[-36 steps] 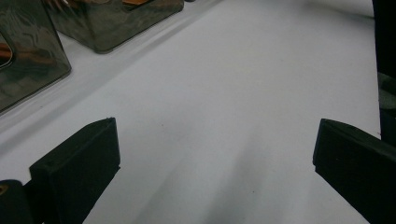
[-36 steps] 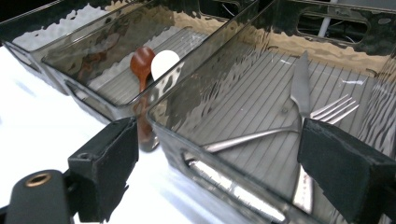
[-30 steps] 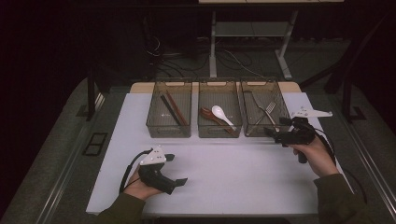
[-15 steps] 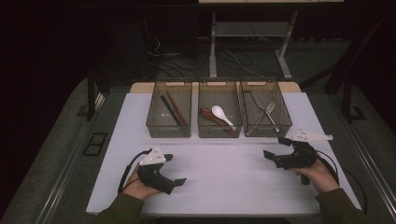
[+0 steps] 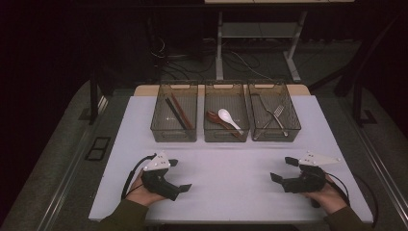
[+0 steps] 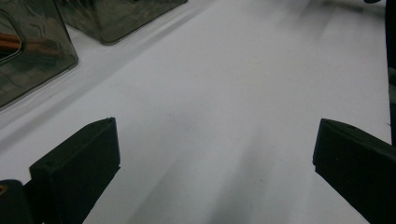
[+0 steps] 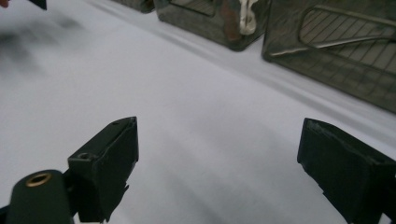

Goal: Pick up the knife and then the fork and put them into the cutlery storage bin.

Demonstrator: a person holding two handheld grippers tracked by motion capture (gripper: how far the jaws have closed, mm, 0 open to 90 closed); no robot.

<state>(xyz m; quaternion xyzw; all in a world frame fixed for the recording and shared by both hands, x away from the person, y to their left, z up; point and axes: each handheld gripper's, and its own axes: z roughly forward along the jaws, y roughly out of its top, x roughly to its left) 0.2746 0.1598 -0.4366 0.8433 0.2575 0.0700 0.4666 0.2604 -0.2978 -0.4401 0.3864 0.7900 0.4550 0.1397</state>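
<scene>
left claw (image 5: pixel 175 174): jaws spread wide, nothing between them, parked low on the white sheet-covered bench (image 5: pixel 226 192), near edge and well short of the middle smoky plastic bin (image 5: pixel 226 131); looks like a rest pose

right claw (image 5: pixel 284 169): jaws wide apart too, empty, resting down by the near edge, off to the right and well back from that middle bin

why parked: guessing hands off, nothing in reach, both claws just aimed inward over bare sheet

middle bin: white ceramic soup spoon (image 5: pixel 229 118) lying on a dark reddish-brown spoon (image 5: pixel 215 118), so spoons sorted together

left of middle bin: matching smoky bin (image 5: pixel 174 131) with dark and reddish chopsticks (image 5: pixel 176 113) laid lengthwise

right of middle bin: third smoky bin (image 5: pixel 275 129) with a metal fork (image 5: pixel 278 115) plus other metal cutlery, too small to tell apart

vs a second ago: right claw was up touching the fork bin, now pulled back toward the near edge; left claw basically same spot

progress guess: cutlery all binned by type, probably wrapped up
</scene>
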